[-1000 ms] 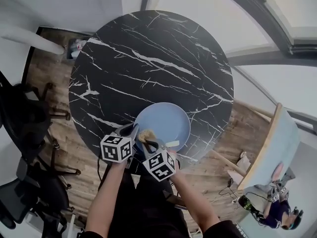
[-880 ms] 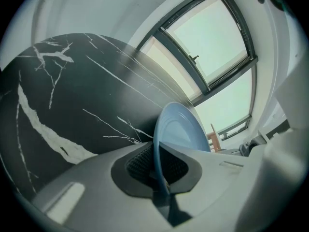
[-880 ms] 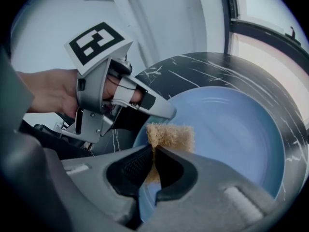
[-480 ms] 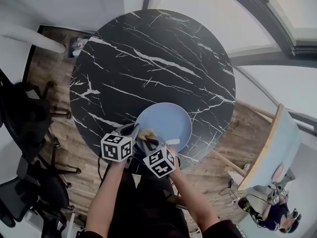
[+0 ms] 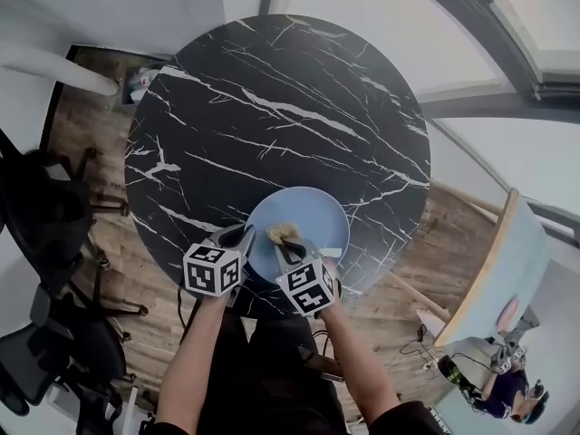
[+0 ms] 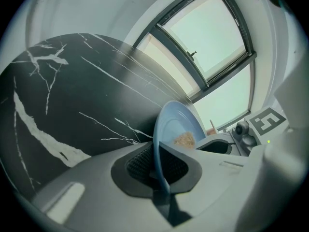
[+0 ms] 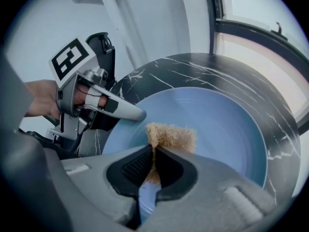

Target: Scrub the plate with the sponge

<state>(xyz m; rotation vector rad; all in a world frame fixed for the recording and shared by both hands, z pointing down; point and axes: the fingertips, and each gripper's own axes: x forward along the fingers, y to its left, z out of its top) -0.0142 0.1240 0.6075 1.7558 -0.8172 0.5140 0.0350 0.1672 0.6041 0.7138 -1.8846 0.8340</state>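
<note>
A light blue plate lies on the near side of the round black marble table. My left gripper is shut on the plate's near left rim. In the left gripper view that rim runs edge-on between the pads. My right gripper is shut on a tan fibrous sponge, which rests on the plate's near left part. The right gripper view shows the sponge sticking out of the jaws onto the plate, just right of the left gripper's finger.
The plate sits close to the table's near edge. Dark office chairs stand on the wooden floor at the left. A pale board leans at the right, and a person is at the bottom right corner.
My right gripper has slid the sponge to the right and a little farther in across the plate. The left gripper and the plate have stayed put.
</note>
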